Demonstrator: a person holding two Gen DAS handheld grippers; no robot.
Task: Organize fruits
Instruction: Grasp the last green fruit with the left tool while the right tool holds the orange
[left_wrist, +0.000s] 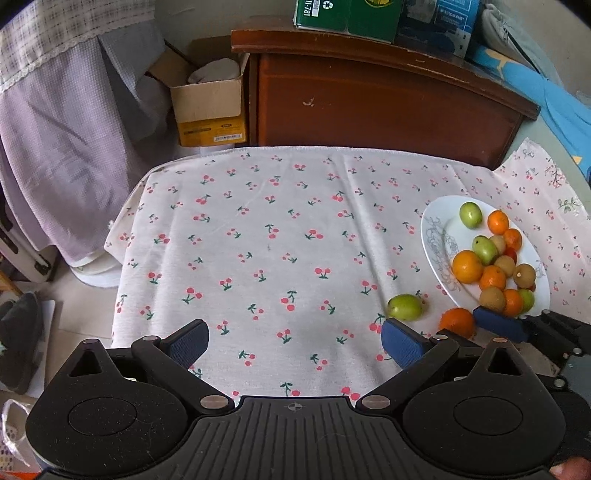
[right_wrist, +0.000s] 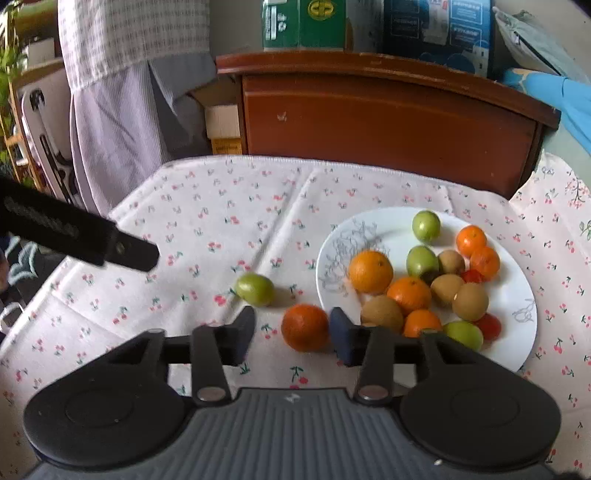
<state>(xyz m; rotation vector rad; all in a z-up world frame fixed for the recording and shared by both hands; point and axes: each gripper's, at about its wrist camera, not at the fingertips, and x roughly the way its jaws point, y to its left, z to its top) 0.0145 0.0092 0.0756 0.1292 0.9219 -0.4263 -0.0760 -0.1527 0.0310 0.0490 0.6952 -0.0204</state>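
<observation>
Cherry-print desk (right_wrist: 221, 206): right gripper (right_wrist: 291, 334) fingers apart, flanking an orange (right_wrist: 304, 326) at the plate's (right_wrist: 517, 295) eight o'clock; left gripper (left_wrist: 295, 341) fingers apart, empty.

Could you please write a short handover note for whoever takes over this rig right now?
Left tool: open, empty, hovering over bare cloth.
Right tool: jaws around the loose orange on the tablecloth, just left of the plate. A gap shows on its left side and contact on the right is unclear, so do not count it as gripped.
On the cloth: that orange and a green fruit to its left.
On the plate: a pile of oranges, green, brown and small red fruits.
Done: these two fruits are out of the pile.
Left: sort the remaining fruits.
</observation>
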